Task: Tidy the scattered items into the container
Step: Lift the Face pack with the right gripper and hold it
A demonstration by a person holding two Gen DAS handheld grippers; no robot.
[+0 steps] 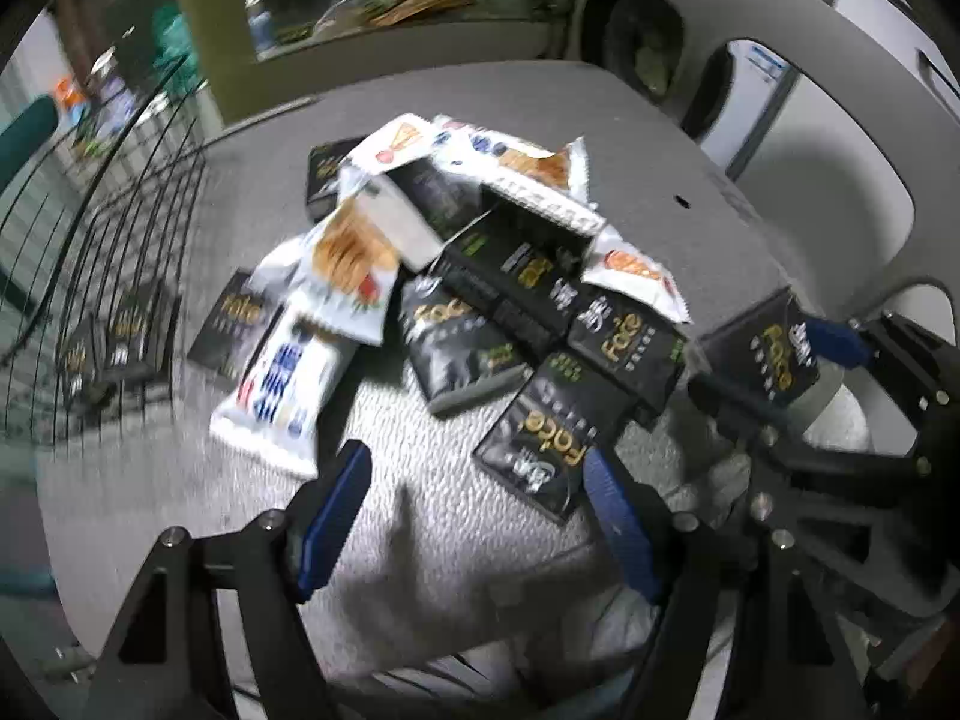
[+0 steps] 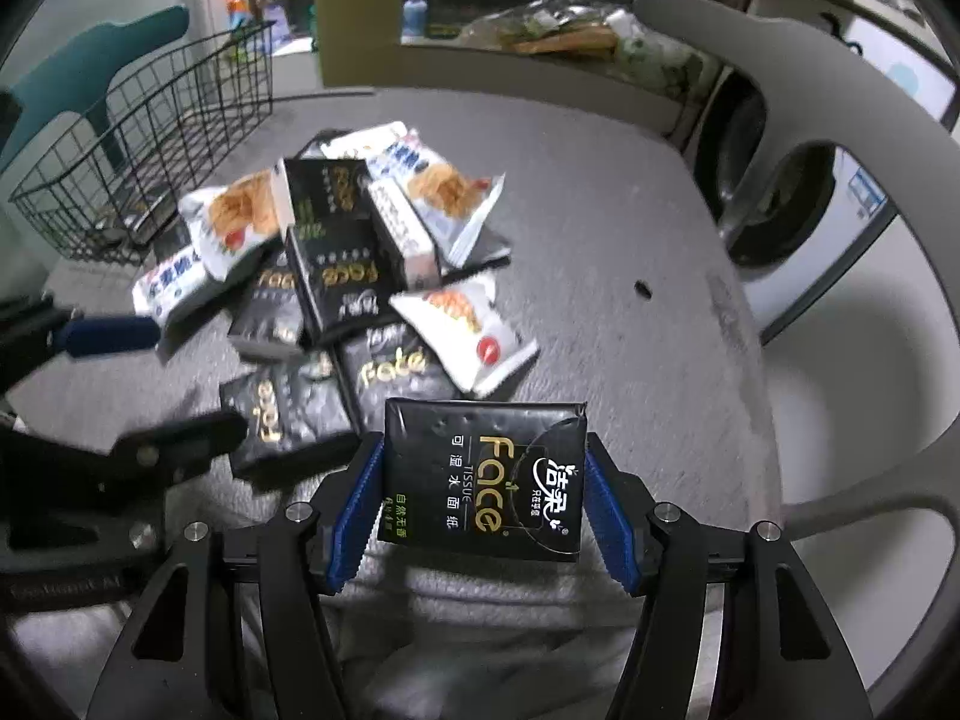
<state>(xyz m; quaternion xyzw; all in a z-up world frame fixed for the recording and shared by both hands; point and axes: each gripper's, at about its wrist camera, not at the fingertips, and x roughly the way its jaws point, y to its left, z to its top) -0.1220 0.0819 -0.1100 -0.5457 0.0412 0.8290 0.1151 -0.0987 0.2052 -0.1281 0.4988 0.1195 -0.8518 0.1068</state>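
Between the right gripper (image 2: 485,504) blue fingers (image 2: 354,504), a black "Face" tissue pack (image 2: 486,474) sits clamped — left gripper (image 1: 474,516) fingers spread wide, empty, over the grey bench (image 1: 630,138).

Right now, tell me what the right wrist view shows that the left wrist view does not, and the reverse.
Only the right wrist view shows the printed front of the black tissue pack clamped in the right gripper, and the spray bottles behind the wire basket.

Only the left wrist view shows black packs already inside the basket, and the left gripper open with nothing between its fingers.

Both share the pile of black tissue packs and white snack bags on the grey table, the basket at the left, and the grey chair.
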